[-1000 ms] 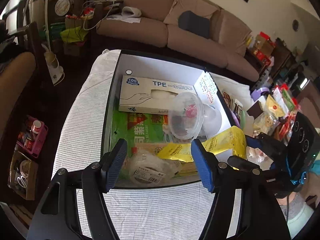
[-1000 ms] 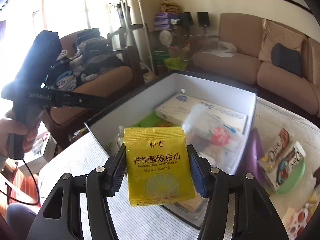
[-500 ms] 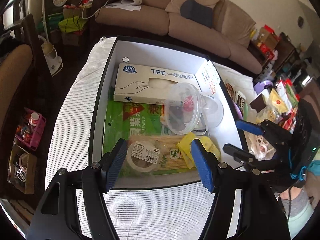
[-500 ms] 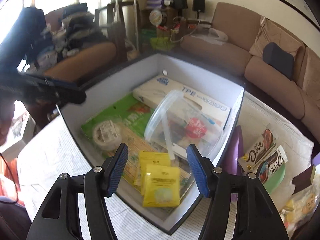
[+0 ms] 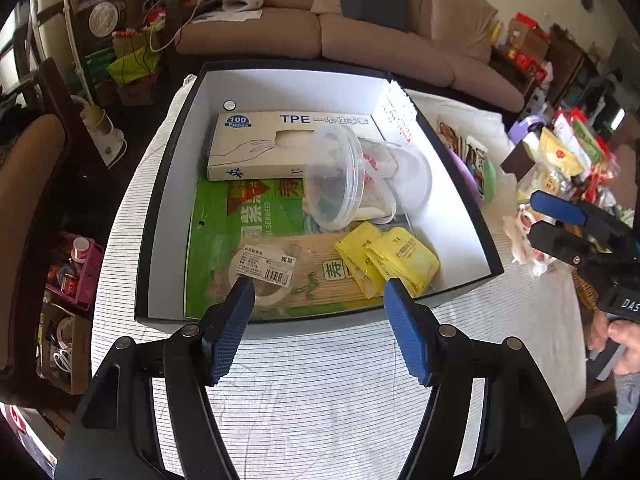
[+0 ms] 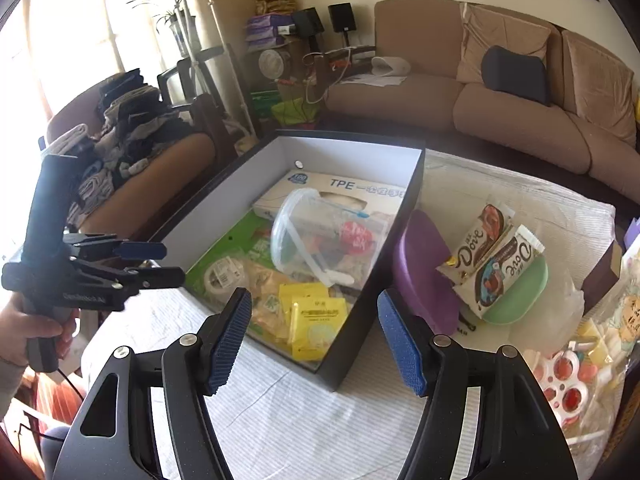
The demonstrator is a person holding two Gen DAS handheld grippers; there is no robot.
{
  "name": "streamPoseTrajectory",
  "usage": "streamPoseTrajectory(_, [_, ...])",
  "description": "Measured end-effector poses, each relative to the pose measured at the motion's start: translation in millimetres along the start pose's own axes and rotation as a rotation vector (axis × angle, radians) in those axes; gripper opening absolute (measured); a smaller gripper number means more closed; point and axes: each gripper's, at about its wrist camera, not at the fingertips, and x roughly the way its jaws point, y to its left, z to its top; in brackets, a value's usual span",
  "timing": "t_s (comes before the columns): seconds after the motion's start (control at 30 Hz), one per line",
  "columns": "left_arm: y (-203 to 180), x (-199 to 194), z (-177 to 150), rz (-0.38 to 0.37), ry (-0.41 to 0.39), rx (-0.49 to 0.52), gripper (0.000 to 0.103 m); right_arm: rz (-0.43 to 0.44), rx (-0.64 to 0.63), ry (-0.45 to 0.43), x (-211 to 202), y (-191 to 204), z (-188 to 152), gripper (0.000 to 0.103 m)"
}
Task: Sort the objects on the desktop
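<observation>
A black box with a white inside (image 5: 168, 200) (image 6: 372, 280) stands on the striped cloth. In it lie yellow sachets (image 5: 400, 256) (image 6: 316, 320), a clear plastic tub (image 5: 336, 176) (image 6: 320, 236), a TPE glove box (image 5: 272, 144), a tape roll (image 5: 264, 272) and a green seaweed pack (image 5: 240, 216). My left gripper (image 5: 320, 332) is open and empty, just in front of the box. My right gripper (image 6: 316, 344) is open and empty, above the box's near right corner; it also shows in the left wrist view (image 5: 560, 224).
To the right of the box lie a purple dish (image 6: 424, 272), a green dish (image 6: 520, 292) with Dove chocolate packs (image 6: 488, 256), and bagged snacks (image 5: 568, 160). A sofa (image 5: 380, 32) stands behind the table. A chair piled with clothes (image 6: 132, 128) stands on the left.
My right gripper let go of the yellow sachet, which now lies in the box on the others. The gripper then drew back to the right. My left gripper pulled back slightly.
</observation>
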Motion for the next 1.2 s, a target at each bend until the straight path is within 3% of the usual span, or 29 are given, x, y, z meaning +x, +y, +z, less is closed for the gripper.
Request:
streamPoseTrajectory(0.1, [-3.4, -4.6, -5.1, 0.044, -0.01, 0.003, 0.07, 0.003, -0.005, 0.011, 2.5, 8.9, -1.5, 0.068])
streamPoseTrajectory(0.17, [-1.4, -7.1, -7.0, 0.071, -0.019, -0.008, 0.086, 0.004, -0.003, 0.021, 6.1, 14.9, -3.1, 0.068])
streamPoseTrajectory(0.3, [6.9, -13.2, -10.0, 0.079, -0.024, -0.042, 0.094, 0.008, 0.005, 0.029, 10.2, 25.4, -8.2, 0.069])
streamPoseTrajectory(0.33, [7.1, -15.3, -11.2, 0.08, -0.025, -0.043, 0.098, 0.009, 0.008, 0.028, 10.2, 28.2, -9.2, 0.07])
streamPoseTrajectory(0.4, [5.9, -19.5, -13.4, 0.086, -0.028, -0.04, 0.103, 0.003, 0.015, 0.018, 7.5, 32.3, -11.1, 0.083])
streamPoseTrajectory(0.57, [-1.2, -31.1, -21.5, 0.089, -0.044, -0.041, 0.103, 0.001, 0.007, -0.013, -4.9, 43.8, -16.5, 0.09])
streamPoseTrajectory(0.9, [-32.7, -52.1, -38.3, 0.07, -0.05, -0.026, 0.103, 0.011, 0.022, -0.03, -40.5, 46.5, -31.4, 0.091])
streamPoseTrajectory(1.2, [-97.9, -44.8, -71.1, 0.008, -0.065, 0.028, 0.103, -0.091, 0.072, -0.048, -78.4, 7.8, -91.6, 0.102])
